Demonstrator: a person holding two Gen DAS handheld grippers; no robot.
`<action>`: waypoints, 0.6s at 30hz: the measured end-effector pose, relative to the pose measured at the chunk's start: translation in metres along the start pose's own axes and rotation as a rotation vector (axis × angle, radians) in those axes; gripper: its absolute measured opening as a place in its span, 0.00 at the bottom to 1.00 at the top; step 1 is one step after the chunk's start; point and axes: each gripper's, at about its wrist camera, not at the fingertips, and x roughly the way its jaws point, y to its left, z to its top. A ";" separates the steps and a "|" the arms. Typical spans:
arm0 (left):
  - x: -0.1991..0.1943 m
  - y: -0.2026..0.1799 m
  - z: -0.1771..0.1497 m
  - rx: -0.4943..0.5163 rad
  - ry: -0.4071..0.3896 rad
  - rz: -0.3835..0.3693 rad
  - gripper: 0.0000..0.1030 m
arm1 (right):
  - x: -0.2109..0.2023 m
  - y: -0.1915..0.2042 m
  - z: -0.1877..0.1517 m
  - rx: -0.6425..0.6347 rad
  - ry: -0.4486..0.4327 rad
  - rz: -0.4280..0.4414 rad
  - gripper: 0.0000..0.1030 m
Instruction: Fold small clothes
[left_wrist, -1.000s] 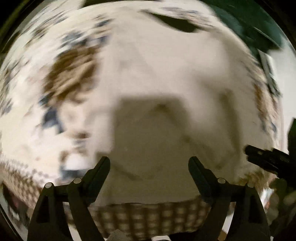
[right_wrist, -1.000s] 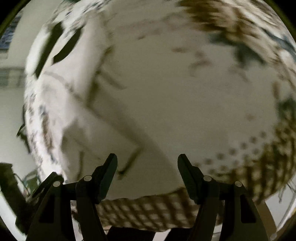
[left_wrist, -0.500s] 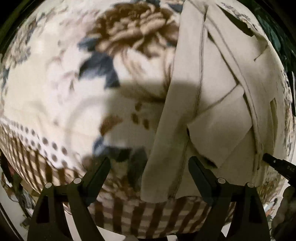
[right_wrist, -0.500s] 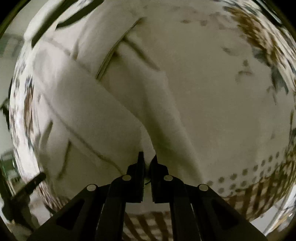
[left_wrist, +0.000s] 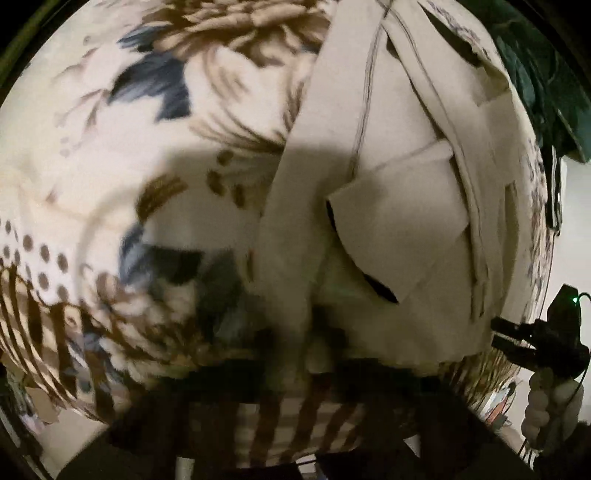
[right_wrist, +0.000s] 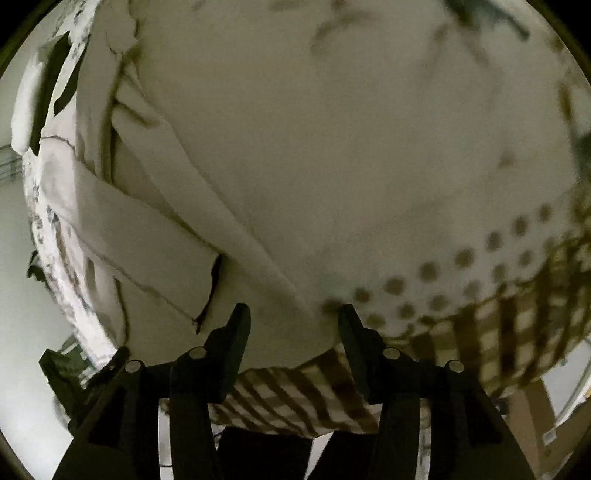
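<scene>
While the cream garment (right_wrist: 155, 236) lies on the floral cloth (left_wrist: 110, 166), its hem runs between the right tool's (right_wrist: 291, 321) spread, empty fingers; the left tool's state is blurred beyond telling.

Garment (left_wrist: 388, 221) on blanket (left_wrist: 129, 147)

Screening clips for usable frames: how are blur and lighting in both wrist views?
Left wrist view: bottom is smeared, fingers unreadable; the garment higher up is fairly sharp, with a shadow across the cloth. Right wrist view: dim and soft overall, yet the open right gripper is crisp.
</scene>
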 end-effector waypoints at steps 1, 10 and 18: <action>-0.001 -0.001 -0.004 -0.003 -0.008 -0.010 0.05 | 0.000 -0.006 -0.003 -0.002 0.005 0.008 0.45; -0.063 0.040 -0.007 -0.209 -0.053 -0.197 0.04 | -0.061 -0.010 -0.026 -0.040 -0.085 0.103 0.05; -0.077 0.044 0.128 -0.313 -0.117 -0.378 0.07 | -0.135 0.033 0.043 -0.055 -0.221 0.244 0.05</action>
